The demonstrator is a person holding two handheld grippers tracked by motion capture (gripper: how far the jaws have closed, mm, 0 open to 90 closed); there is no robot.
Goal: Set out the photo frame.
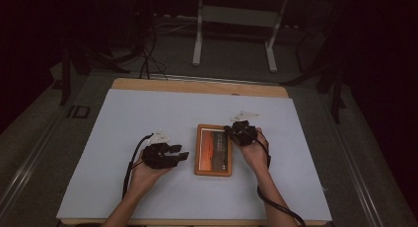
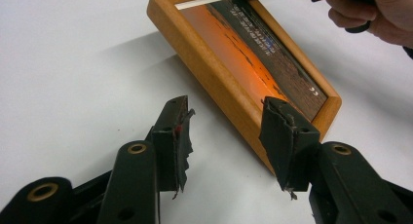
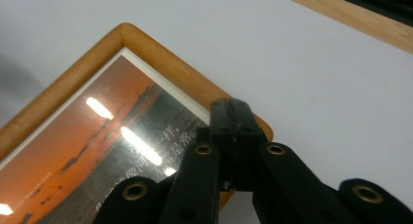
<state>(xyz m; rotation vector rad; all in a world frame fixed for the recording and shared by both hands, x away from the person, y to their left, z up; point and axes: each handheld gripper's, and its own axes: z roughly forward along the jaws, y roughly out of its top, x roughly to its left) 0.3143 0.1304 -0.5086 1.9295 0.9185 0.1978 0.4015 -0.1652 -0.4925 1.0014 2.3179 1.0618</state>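
frame: wooden picture frame [image 1: 213, 149] with a sunset print lies flat mid-table [image 1: 148, 113]
right tongs [image 3: 234, 124]: pinched shut over the frame's far corner
left tongs [image 2: 226, 136]: gaping open, just beside its long edge
tip: I'd bring the left ones in gently before lifting

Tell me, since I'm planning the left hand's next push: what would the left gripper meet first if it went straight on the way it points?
Probably the wooden picture frame. The left gripper is open and its jaws point at the frame's near long side, with bare white table between; the exact gap is hard to judge.
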